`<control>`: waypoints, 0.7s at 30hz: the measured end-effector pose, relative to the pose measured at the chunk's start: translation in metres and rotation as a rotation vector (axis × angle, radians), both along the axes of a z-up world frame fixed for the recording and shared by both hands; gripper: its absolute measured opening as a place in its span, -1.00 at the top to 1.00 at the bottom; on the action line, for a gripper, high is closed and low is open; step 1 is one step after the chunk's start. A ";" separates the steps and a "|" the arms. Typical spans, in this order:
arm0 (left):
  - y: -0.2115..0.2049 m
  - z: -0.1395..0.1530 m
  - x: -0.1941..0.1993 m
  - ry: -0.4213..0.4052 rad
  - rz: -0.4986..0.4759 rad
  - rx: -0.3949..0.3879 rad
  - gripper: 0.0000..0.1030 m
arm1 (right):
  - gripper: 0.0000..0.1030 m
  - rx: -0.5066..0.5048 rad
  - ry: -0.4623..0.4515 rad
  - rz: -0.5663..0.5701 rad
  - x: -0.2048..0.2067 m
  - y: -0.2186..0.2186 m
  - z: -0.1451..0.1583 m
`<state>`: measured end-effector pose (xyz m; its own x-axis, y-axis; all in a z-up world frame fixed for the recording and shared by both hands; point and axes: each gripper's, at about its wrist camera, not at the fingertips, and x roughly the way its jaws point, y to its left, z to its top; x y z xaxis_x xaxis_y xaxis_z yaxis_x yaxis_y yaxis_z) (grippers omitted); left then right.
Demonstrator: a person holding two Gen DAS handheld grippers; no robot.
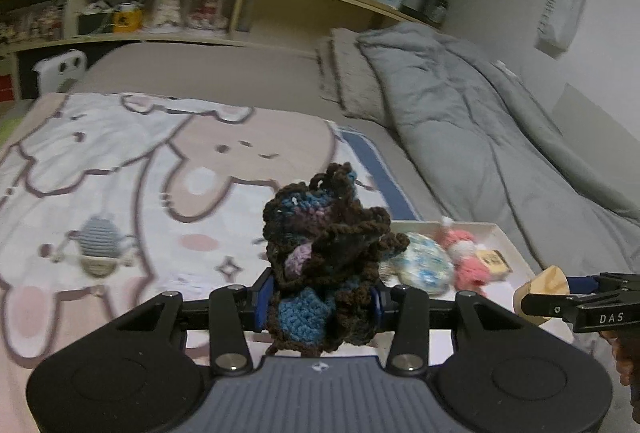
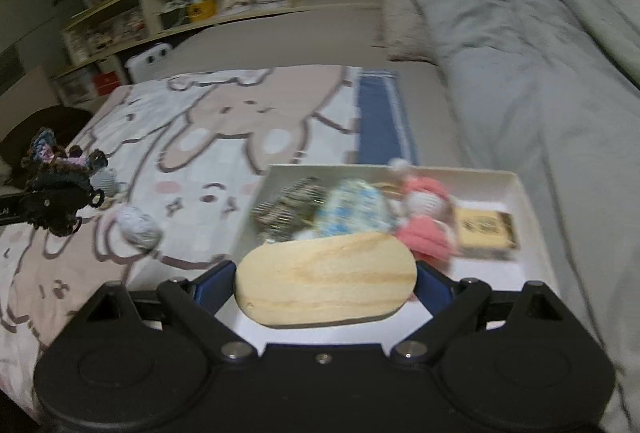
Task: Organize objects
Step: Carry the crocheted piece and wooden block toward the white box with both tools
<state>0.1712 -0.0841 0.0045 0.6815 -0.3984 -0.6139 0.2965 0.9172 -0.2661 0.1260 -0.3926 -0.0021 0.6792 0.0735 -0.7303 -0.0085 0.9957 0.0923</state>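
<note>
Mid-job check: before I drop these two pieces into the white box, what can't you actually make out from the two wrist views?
- Left wrist view: the box near corner is hidden behind the crochet bundle in the left hand-held gripper.
- Right wrist view: the wooden block in the right hand-held gripper covers the box floor nearest the camera.
- Right wrist view: the striped item is too blurred to identify.
- Small card: print unreadable.

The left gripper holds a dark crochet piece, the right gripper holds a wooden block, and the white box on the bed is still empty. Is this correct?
Not entirely. The white box is not empty: the right wrist view shows crochet toys and a small card box lying in it. The rest stands: the left gripper holds the dark crochet piece, and the right gripper holds the wooden block.
</note>
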 end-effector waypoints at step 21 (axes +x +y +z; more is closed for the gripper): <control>-0.184 -0.033 0.019 0.059 -0.284 -0.055 0.12 | -0.83 0.054 0.072 -0.218 -0.038 -0.098 -0.060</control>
<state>0.1899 -0.2683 -0.0281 0.5018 -0.6018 -0.6213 0.5222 0.7834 -0.3370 0.0880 -0.4906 -0.0623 0.6296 -0.0287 -0.7764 0.2148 0.9668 0.1385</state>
